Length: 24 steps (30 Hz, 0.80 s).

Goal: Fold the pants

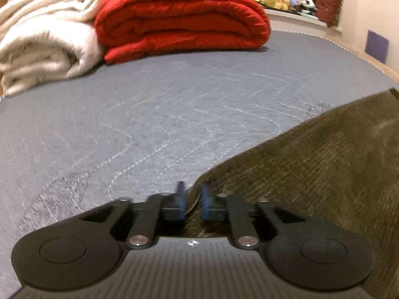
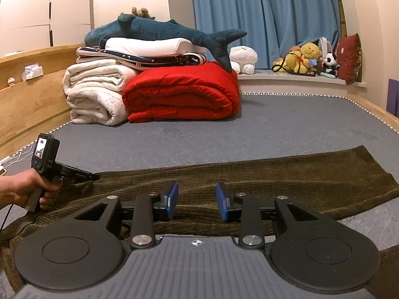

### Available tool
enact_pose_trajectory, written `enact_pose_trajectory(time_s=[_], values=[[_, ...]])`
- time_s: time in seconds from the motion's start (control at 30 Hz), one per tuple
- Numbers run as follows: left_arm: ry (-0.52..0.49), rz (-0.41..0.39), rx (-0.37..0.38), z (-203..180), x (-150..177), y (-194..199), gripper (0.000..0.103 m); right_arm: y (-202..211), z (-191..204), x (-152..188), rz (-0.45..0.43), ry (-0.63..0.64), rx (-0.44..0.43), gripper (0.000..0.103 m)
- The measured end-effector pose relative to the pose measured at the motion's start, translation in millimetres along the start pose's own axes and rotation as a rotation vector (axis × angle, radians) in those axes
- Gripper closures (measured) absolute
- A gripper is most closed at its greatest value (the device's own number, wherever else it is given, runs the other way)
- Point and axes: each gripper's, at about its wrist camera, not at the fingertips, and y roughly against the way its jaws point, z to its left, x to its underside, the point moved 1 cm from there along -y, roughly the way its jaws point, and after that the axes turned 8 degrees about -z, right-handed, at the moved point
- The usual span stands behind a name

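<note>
Olive-brown corduroy pants (image 2: pixel 261 174) lie stretched across the grey mattress (image 2: pixel 224 129), legs running to the right. My right gripper (image 2: pixel 197 200) is open just above the near edge of the pants, holding nothing. My left gripper (image 1: pixel 192 199) is nearly closed, its blue pads pinching the edge of the pants (image 1: pixel 311 162). In the right wrist view the left gripper (image 2: pixel 92 175) is held by a hand at the left end of the pants; its fingertips are hidden in the fabric there.
A folded red blanket (image 2: pixel 182 94) and cream blankets (image 2: pixel 92 94) are stacked at the far end of the mattress, with a plush shark (image 2: pixel 154 30) on top. A wooden bed frame (image 2: pixel 30 99) runs along the left. Plush toys (image 2: pixel 304 57) sit on the window ledge.
</note>
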Motion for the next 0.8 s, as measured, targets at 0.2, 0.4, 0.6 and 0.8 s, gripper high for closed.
enact_pose_trajectory(time_s=[0.2,0.4,0.6,0.8], values=[[-0.010,-0.058,0.017,-4,-14,35,0.100,9,2,-2,-0.015,0.023,0.011,0.068],[-0.063,-0.100,0.055,-34,-19,98,0.101,13,-6,-1,0.001,-0.051,0.034,0.068],[-0.169,-0.139,0.118,-71,-3,196,0.101,4,-36,11,0.058,-0.217,0.099,0.068],[-0.258,-0.155,0.224,-92,51,307,0.101,14,-104,18,0.078,-0.471,0.222,0.068]])
